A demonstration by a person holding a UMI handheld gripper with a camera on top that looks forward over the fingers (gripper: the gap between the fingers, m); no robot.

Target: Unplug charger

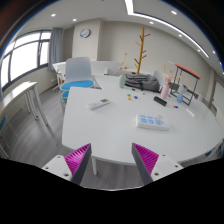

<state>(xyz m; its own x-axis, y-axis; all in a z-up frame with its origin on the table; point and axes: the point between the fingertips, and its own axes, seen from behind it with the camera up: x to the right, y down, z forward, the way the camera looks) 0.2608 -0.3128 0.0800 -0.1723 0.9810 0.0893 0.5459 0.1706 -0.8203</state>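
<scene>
White office surface (pixel 120 125) stretches ahead of the claw (pixel 112 160), whose fingers stand apart, gripping nothing. Beyond them lies a small box (pixel 150 121); no charger can be made out among the far clutter.

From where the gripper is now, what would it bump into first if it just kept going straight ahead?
Probably the white table: its near edge lies just beyond the open gripper, with nothing between the fingers. If it passed above the edge, the small blue-and-white box on the tabletop looks like the next thing ahead, though depth is hard to judge.
</scene>
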